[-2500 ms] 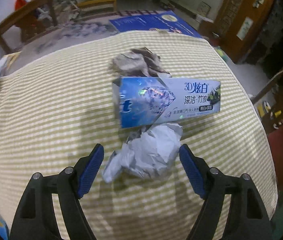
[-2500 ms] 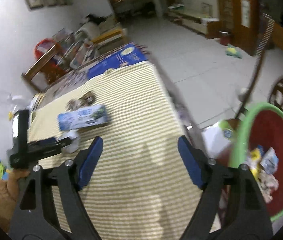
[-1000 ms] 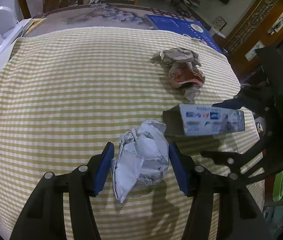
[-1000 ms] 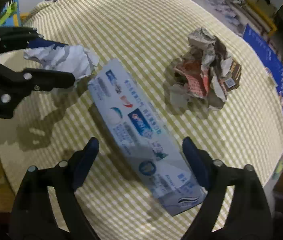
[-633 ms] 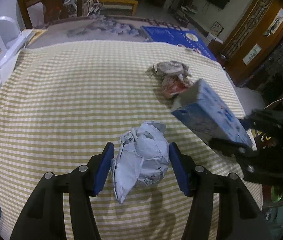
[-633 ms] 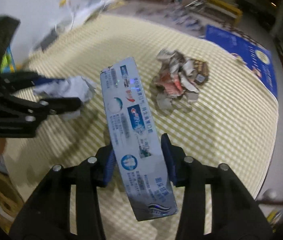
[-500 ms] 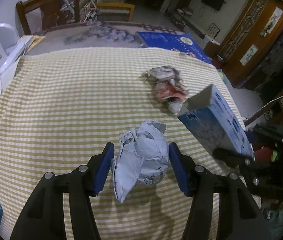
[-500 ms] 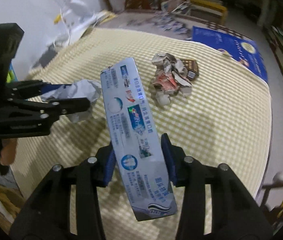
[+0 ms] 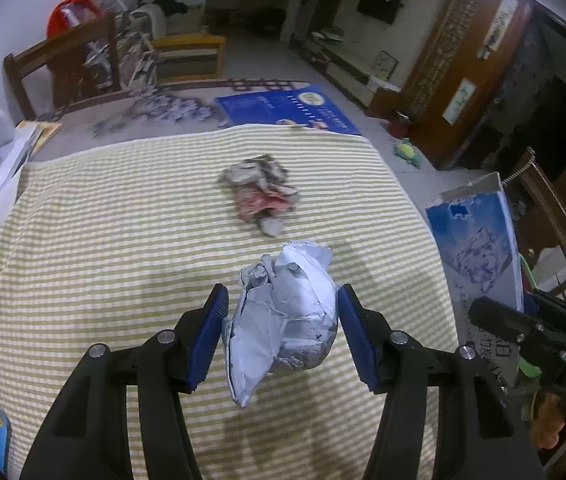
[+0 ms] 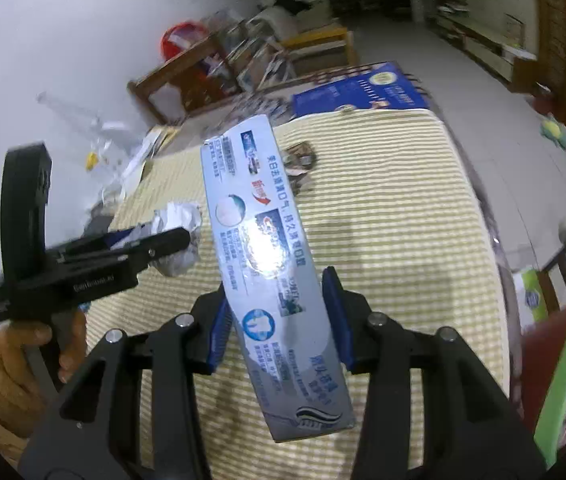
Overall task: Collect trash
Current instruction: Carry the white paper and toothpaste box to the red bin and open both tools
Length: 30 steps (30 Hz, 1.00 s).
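Two grippers are both loaded above the striped cloth [image 9: 123, 240]. Left gripper [image 9: 283, 330] pinches a white paper wad [image 9: 287, 320] between its blue pads, lifted off the cloth. Right gripper [image 10: 279, 320] clamps a blue toothpaste box [image 10: 267, 260] across its width, tilted upright. One more crumpled wad [image 9: 261, 190] lies farther back on the cloth. Green bin [image 10: 563, 380] edge shows at right.
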Available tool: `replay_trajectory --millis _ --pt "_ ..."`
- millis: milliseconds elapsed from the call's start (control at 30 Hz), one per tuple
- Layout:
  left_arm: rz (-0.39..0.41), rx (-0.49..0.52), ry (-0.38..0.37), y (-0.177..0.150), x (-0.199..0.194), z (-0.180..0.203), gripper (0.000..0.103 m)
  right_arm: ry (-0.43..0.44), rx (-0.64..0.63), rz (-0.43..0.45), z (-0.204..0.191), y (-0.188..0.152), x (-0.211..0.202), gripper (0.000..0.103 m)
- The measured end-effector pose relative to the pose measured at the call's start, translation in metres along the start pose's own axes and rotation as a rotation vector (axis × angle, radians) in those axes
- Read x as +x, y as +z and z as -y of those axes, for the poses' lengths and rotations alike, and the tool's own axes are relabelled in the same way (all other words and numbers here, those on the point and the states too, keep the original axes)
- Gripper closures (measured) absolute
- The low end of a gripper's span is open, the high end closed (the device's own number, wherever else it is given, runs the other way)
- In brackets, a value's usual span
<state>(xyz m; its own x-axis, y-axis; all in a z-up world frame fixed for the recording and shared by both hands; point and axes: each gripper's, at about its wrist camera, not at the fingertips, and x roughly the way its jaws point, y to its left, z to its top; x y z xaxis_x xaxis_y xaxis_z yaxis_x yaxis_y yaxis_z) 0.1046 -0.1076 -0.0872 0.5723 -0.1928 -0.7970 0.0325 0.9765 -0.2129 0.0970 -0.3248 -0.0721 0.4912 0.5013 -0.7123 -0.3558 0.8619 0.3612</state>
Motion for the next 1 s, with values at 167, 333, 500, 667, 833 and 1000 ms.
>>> replay_trajectory --millis 167,333,500,667,833,1000 --pt "0.008 0.050 -0.040 0.000 -0.005 0.026 0.049 -0.034 0.064 0.056 0.015 -0.011 -0.026 0.061" --pt "0.012 0.104 -0.075 0.000 -0.008 0.052 0.049 -0.062 0.127 0.087 0.032 -0.022 -0.041 0.061" --pt "0.007 0.146 -0.101 -0.003 -0.009 0.075 0.049 -0.081 0.165 0.111 0.046 -0.031 -0.056 0.061" --pt "-0.001 0.174 -0.115 -0.005 -0.008 0.093 0.049 -0.098 0.190 0.131 0.059 -0.036 -0.067 0.061" --pt "-0.010 0.199 -0.124 -0.006 -0.006 0.108 0.049 -0.115 0.217 0.153 0.073 -0.040 -0.077 0.061" --pt "-0.016 0.225 -0.134 -0.006 -0.002 0.122 0.049 -0.130 0.247 0.168 0.086 -0.044 -0.085 0.061"
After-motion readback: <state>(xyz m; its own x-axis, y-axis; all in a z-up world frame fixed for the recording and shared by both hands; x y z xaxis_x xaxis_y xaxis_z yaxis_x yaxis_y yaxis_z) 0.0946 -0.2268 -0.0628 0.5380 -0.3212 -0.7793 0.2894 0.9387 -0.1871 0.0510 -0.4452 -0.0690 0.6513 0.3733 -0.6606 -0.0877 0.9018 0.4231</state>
